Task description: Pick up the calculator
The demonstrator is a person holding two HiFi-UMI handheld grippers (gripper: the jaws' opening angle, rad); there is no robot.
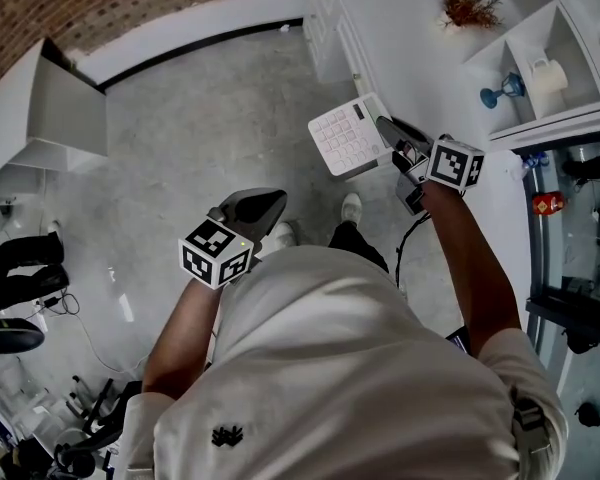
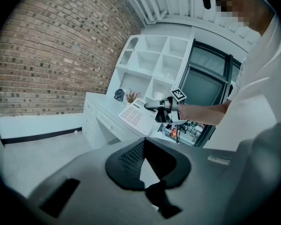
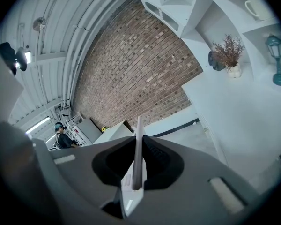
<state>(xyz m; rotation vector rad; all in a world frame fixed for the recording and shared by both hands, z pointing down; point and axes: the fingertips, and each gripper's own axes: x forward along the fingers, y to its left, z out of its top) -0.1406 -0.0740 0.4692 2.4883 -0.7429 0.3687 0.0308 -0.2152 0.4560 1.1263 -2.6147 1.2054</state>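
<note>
Two jaws shut: your right gripper clamps the calculator at 1 o'clock, clear of the surface; left gripper is closed on nothing. Pick looks done, so hold that grip steady.

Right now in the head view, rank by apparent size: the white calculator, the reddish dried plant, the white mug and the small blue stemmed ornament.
Largest: white calculator, also nearest the camera.
Next: reddish dried plant.
Smallest: white mug and blue stemmed ornament, too alike to rank.
</note>
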